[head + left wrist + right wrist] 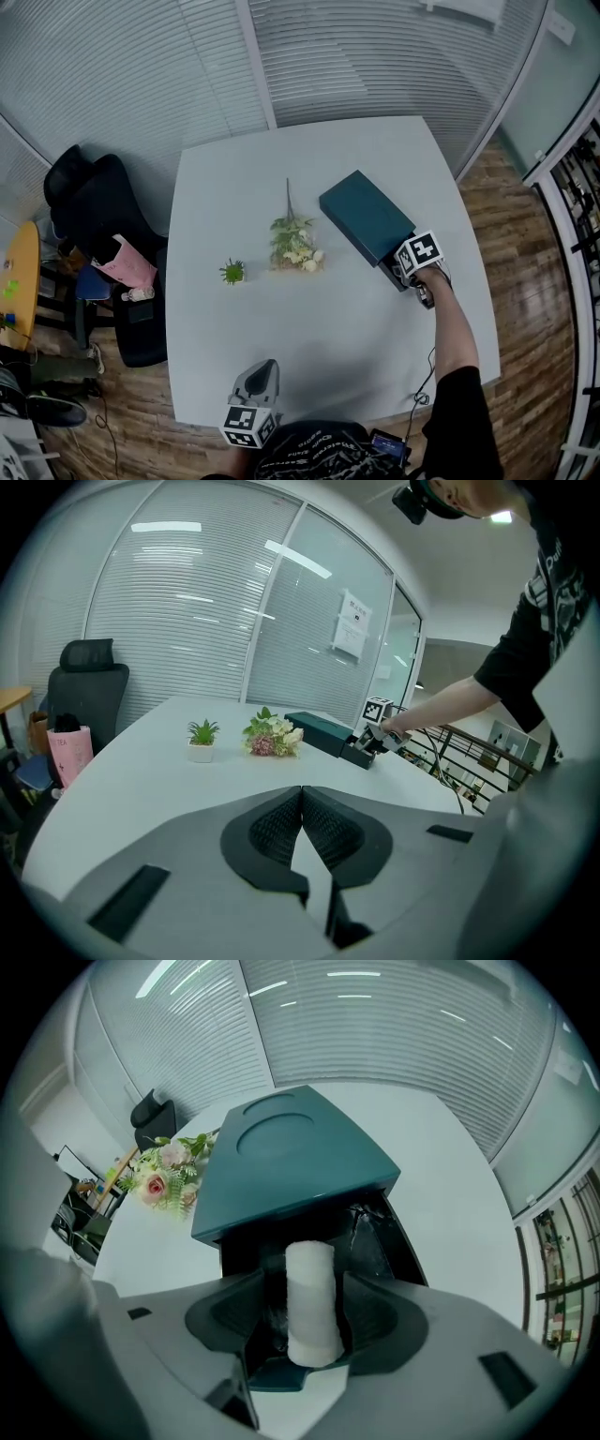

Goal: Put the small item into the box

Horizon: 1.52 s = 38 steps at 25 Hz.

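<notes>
**A:** Right gripper view first: where's the white roll [312,1302]?

**B:** It's standing in the pulled-out drawer [389,1241] of the box [291,1162], by the right edge of the table [309,356]. It's between the jaws of my right gripper [307,1314]. They stand clear of it (a small gap either side), so I judge it released.

**A:** What's left?

**B:** Lifting clear, perhaps shutting the drawer. My left gripper [302,803] hangs clenched and empty near the front edge.

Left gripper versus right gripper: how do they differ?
The left gripper has its jaws together, empty; the right gripper has them apart around a white roll. The left gripper is at the near edge of the table; the right gripper is at the open end of the teal box. Both carry marker cubes.
</notes>
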Each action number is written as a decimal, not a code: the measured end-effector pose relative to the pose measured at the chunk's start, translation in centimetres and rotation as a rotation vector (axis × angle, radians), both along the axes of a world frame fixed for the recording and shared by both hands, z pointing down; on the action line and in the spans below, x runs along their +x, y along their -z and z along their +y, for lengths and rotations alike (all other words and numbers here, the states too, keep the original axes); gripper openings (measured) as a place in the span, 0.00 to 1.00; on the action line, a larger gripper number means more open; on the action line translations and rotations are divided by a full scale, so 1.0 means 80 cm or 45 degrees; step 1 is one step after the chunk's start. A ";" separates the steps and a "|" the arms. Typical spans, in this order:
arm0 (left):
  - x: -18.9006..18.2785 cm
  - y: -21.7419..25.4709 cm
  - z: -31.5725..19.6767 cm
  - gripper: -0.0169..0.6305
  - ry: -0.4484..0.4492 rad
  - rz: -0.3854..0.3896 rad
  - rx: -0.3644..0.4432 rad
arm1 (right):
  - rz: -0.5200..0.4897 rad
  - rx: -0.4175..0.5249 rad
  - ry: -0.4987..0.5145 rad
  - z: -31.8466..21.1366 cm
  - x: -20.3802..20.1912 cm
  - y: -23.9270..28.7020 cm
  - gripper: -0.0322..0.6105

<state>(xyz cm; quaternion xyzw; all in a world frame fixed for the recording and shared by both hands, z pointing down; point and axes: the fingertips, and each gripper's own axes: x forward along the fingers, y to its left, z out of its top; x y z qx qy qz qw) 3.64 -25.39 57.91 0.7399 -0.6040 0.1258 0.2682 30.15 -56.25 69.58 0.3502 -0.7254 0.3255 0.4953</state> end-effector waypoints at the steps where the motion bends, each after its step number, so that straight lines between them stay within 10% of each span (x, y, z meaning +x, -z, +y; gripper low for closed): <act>1: -0.002 0.000 0.000 0.05 -0.001 -0.004 0.001 | -0.021 0.014 -0.013 -0.002 -0.001 0.003 0.48; 25: 0.008 0.038 0.025 0.05 -0.170 0.093 0.152 | -0.535 0.815 -0.118 0.126 -0.024 0.282 0.54; 38: -0.027 0.056 0.058 0.05 -0.203 0.132 0.228 | -0.611 0.998 -0.096 0.285 -0.096 0.341 0.53</act>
